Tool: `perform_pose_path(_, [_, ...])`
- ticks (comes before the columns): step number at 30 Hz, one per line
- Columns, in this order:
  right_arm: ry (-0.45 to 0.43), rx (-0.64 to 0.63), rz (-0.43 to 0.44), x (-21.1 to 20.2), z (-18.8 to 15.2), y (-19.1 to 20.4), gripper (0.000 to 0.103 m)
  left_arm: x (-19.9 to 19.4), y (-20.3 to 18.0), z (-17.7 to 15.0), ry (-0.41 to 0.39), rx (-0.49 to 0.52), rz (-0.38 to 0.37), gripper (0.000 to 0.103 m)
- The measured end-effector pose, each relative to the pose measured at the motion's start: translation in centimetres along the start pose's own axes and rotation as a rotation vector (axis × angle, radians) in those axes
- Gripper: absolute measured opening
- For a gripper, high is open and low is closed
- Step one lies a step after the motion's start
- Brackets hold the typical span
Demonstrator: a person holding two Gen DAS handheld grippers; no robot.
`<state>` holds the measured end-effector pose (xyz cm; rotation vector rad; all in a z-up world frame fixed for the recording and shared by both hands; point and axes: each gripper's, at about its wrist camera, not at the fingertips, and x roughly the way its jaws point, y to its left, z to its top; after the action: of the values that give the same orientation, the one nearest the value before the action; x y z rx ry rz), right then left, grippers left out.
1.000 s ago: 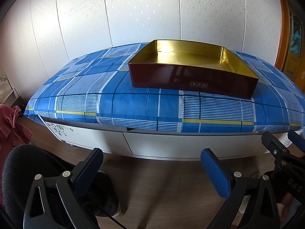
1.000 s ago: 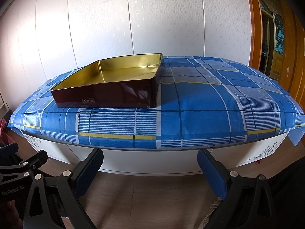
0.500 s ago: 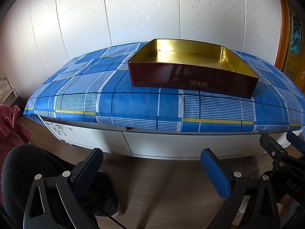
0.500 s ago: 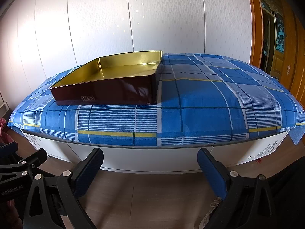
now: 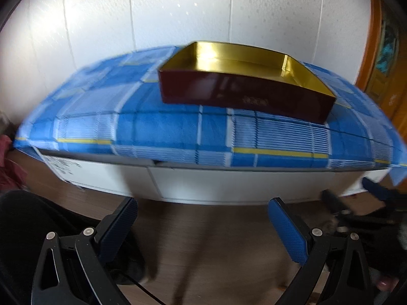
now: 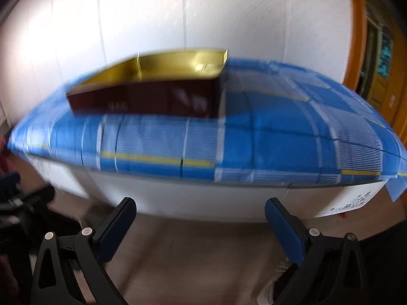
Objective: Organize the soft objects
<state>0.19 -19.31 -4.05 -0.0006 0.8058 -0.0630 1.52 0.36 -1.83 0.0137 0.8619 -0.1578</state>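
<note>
Blue checked cloth [image 5: 157,127] covers a white cabinet [image 5: 229,185]. A dark red rectangular box with gold lining [image 5: 241,94] sits empty mid-top, presumably as receptacle. Left gripper [image 5: 202,225] and right gripper [image 6: 199,222] hang below the front edge, jaws spread, holding nothing. Only the left view's left margin shows reddish fabric [image 5: 7,167], possibly a soft object; too blurred to confirm.

White cabinet [image 5: 229,185] under blue plaid cloth [image 5: 157,127]; maroon box [image 5: 236,91] (gold-lined) on top.
</note>
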Motion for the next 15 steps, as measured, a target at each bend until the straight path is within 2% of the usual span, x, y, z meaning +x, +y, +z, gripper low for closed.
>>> perform_pose_path(4, [0.107, -0.114, -0.062, 2.4, -0.8, 1.0, 0.103, 1.3, 1.9, -0.5, 0.083, -0.11, -0.152, 0.103])
perform_pose_path(7, [0.161, -0.211, -0.089, 4.0, -1.5, 2.0, 0.103, 2.6, 3.7, -1.0, 0.176, -0.251, -0.246, 0.103])
perform_pose_path(9, [0.208, -0.314, -0.095, 5.5, -2.4, 3.2, 0.103, 2.9, 4.5, -1.4, 0.193, -0.314, -0.275, 0.103])
perform_pose_path(11, [0.258, -0.431, -0.123, 7.1, -3.4, 4.5, 0.103, 2.8, 5.2, -1.7, 0.182, -0.362, -0.275, 0.103])
perform_pose_path(15, [0.315, -0.672, -0.185, 10.2, -5.5, 6.4, 0.103, 2.9, 5.5, -2.0, 0.189, -0.365, -0.249, 0.103])
